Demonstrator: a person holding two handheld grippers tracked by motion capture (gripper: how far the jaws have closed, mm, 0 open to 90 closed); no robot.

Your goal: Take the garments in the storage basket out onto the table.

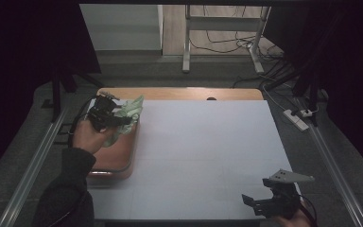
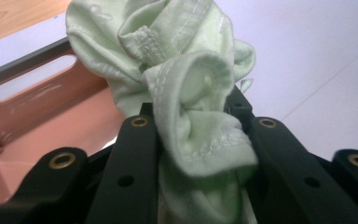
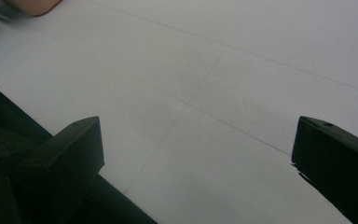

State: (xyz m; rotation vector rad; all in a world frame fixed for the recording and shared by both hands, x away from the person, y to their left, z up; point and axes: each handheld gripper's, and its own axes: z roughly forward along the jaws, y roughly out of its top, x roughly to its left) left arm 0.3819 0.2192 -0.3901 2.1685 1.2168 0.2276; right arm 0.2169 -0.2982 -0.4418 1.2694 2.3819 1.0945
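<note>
Two tongs: left tongs clamp bunched green cloth, lower folds hidden; right tongs agape, empty.

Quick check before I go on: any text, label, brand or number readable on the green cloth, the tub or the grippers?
None can be read.
Pale green cloth: seams and stitching, no tag or print in sight.
Orange-brown tub: plain walls, no label.
Left gripper and right gripper: black parts, no readable marking.
White table cover: only faint seam lines.
</note>
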